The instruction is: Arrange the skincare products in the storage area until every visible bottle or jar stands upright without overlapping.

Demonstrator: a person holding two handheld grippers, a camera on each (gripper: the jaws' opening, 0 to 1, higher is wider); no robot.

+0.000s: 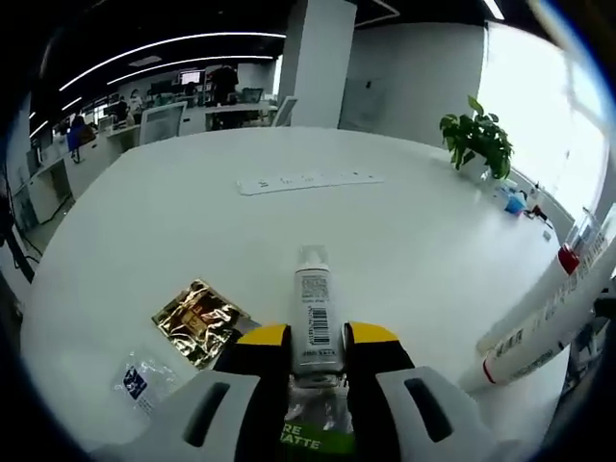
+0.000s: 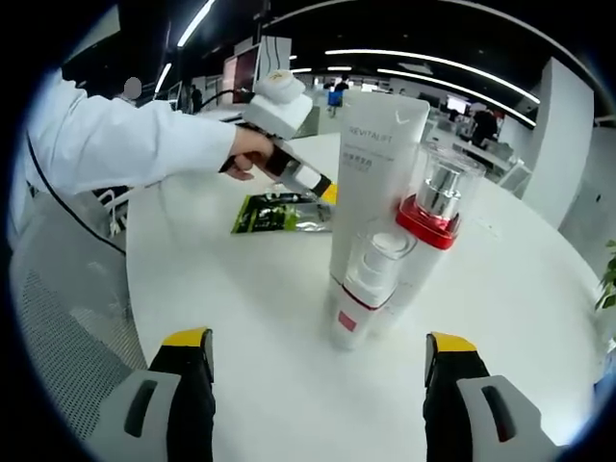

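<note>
Your left gripper (image 1: pixel 318 337), with its yellow-tipped jaws, is clenched around a slim white tube with a barcode label (image 1: pixel 313 313). The tube lies lengthwise between the jaws, cap pointing away from you, above the round white table (image 1: pixel 192 221). Just left of that tube, a crinkled gold foil sachet (image 1: pixel 197 320) lies flat on the table, and nearer you beside it sits a clear plastic packet with a blue mark (image 1: pixel 138 377). Beyond the tube, well apart, a white power strip (image 1: pixel 310 181) lies across the table, and a green potted plant (image 1: pixel 477 138) stands near the far edge.

Your right gripper (image 2: pixel 318 375) is released, its jaws spread wide and holding nothing. Straight ahead of it stands a tight cluster: a tall white squeeze tube (image 2: pixel 375 178), a clear-capped pump bottle with a red collar (image 2: pixel 428 226), and a smaller white bottle with a red band (image 2: pixel 366 289), touching or nearly so. Left of the cluster, a dark green sachet (image 2: pixel 274 214) lies flat.

The likely risk is the cluster itself: setting the held tube down close to it could nudge one bottle and topple the rest. The slim tube may also tip if released before its base sits flat.

Open table lies in front of the cluster and to its right in the right gripper view; the table edge curves close at the left.
</note>
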